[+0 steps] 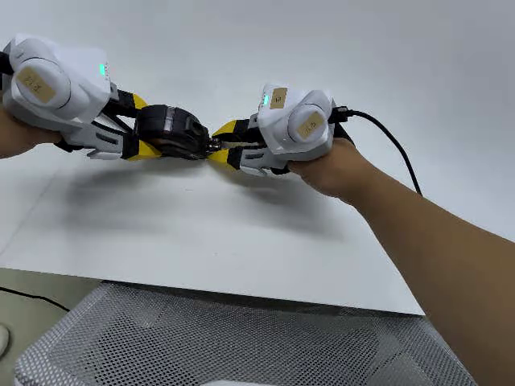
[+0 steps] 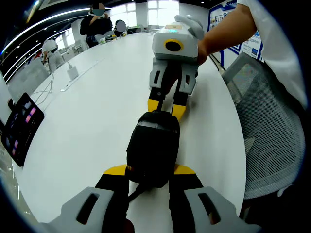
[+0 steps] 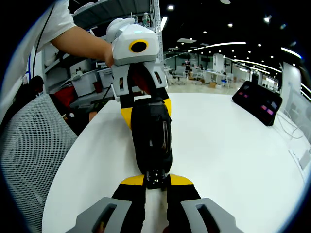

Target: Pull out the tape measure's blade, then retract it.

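The tape measure, a chunky, rounded case of matte black rubbery plastic, is held in the air just above the smooth white tabletop, between the two grippers. The left gripper, a glossy white shell with grey ribbed jaws and yellow tips, is clamped across the rear of the case, one jaw on each broad side. In the left gripper view the case bulges out between those yellow tips. The right gripper faces it nose to nose, with its jaws drawn narrow and pinched on the small metal blade hook, which sits right at the case's mouth. A black cable curves away from behind the right gripper. A grey mesh chair back lies below the tabletop's near edge.
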Action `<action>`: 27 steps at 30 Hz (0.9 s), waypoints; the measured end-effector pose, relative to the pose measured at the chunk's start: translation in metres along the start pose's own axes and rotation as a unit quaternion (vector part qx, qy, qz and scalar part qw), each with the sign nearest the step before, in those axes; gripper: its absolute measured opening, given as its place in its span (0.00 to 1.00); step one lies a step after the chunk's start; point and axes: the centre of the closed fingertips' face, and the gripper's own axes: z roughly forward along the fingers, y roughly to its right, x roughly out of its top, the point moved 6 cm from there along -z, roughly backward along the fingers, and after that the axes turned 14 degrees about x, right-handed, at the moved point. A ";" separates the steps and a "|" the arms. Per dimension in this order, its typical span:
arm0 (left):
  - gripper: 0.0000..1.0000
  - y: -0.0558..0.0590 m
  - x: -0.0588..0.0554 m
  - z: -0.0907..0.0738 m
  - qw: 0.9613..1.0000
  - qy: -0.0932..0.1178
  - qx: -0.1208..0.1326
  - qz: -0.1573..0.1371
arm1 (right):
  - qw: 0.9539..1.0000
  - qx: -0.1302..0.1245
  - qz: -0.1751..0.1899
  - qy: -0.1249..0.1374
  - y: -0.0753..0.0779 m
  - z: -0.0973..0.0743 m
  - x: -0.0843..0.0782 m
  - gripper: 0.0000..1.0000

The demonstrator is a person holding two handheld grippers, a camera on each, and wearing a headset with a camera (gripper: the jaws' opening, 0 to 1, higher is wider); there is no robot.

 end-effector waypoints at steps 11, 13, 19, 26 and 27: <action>0.26 0.000 0.001 0.000 1.000 0.001 -0.001 0.003 | 1.000 0.000 -0.012 0.002 0.000 0.000 0.000 0.12; 0.26 0.000 0.001 0.000 1.000 0.001 -0.001 0.005 | 1.000 -0.001 -0.008 0.003 0.000 0.000 0.000 0.11; 0.26 0.000 0.001 0.000 1.000 0.002 -0.002 0.012 | 1.000 -0.009 -0.002 0.008 -0.001 0.002 -0.001 0.10; 0.25 0.000 0.000 0.000 1.000 0.001 -0.003 0.012 | 1.000 -0.010 -0.003 0.008 -0.001 0.002 -0.001 0.10; 0.25 0.000 0.000 0.000 1.000 0.001 -0.003 0.012 | 1.000 -0.010 -0.003 0.008 -0.001 0.002 -0.001 0.10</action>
